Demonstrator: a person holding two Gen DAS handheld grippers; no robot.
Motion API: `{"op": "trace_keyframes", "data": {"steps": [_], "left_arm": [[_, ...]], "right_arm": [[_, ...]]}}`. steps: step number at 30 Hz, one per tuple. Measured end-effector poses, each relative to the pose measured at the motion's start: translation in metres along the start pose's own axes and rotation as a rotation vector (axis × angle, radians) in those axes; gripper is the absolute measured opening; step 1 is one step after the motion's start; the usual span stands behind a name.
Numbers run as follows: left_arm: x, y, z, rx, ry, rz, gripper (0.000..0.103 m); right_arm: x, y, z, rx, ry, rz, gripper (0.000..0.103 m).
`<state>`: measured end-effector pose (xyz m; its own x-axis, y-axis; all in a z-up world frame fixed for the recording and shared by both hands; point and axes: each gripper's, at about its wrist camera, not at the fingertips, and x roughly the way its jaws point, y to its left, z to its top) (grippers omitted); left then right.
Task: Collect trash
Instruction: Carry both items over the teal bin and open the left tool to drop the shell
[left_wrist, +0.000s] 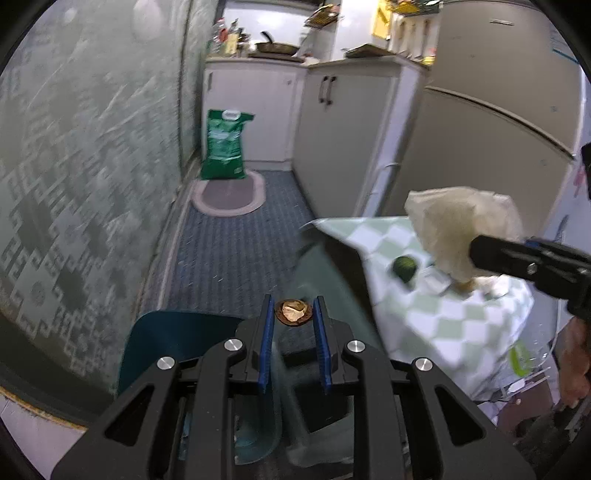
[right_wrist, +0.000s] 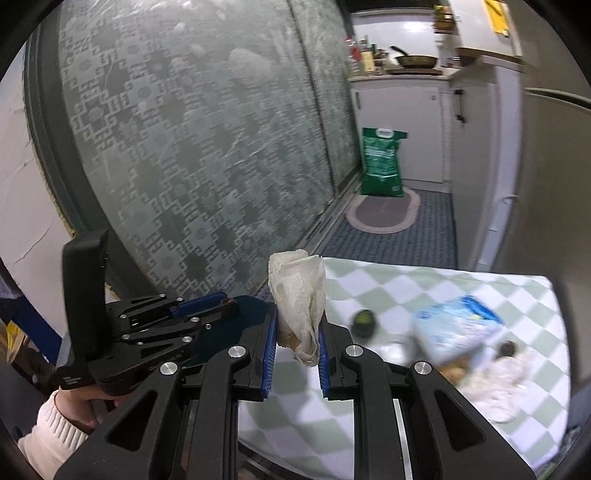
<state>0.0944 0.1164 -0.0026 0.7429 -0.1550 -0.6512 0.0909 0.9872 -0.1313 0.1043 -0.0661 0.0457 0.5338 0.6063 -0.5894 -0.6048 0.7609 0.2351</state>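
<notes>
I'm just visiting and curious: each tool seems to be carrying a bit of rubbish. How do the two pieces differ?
The crumpled tissue in the right tool is pale, soft and tall, rising well above the fingers. The brown shell-like scrap in the left tool is small, dark, rounded and sits only at the fingertips. The tissue hangs over the checkered tablecloth; the scrap is held off the table's edge. Both are pinched between blue pads.

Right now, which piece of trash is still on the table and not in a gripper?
The crumpled white tissue on the checked table. The pale wrapper is clamped in the right gripper; the brown shell is in the left gripper.
</notes>
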Motion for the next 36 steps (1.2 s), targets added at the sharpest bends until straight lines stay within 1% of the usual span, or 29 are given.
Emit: {"op": "trace_keyframes", "data": {"steps": [6,9,14,19,23,27,30,36], "left_arm": [[0.014,0.038,-0.026,-0.023,0.069,0.058,0.023],[0.024,0.057,-0.04,-0.039,0.111,0.074,0.023],[0.044,0.078,-0.061,-0.061,0.178,0.092,0.023],[0.064,0.095,-0.08,-0.085,0.241,0.092,0.023],[0.08,0.103,-0.094,-0.079,0.284,0.098,0.023],[0.088,0.106,-0.105,-0.058,0.326,0.125,0.024],[0.087,0.11,-0.108,-0.05,0.329,0.14,0.025],[0.069,0.12,-0.102,-0.07,0.281,0.138,0.025]], "right_arm": [[0.04,0.028,-0.002,-0.017,0.064,0.035,0.019],[0.058,0.04,-0.004,-0.017,0.097,0.041,0.019],[0.09,0.055,-0.009,0.003,0.157,0.045,0.019],[0.116,0.069,-0.013,0.007,0.208,0.037,0.019],[0.134,0.076,-0.017,0.014,0.237,0.033,0.019],[0.154,0.084,-0.025,0.011,0.271,0.027,0.019],[0.168,0.085,-0.031,0.016,0.295,0.023,0.019],[0.194,0.091,-0.043,0.007,0.333,0.011,0.019]]}}
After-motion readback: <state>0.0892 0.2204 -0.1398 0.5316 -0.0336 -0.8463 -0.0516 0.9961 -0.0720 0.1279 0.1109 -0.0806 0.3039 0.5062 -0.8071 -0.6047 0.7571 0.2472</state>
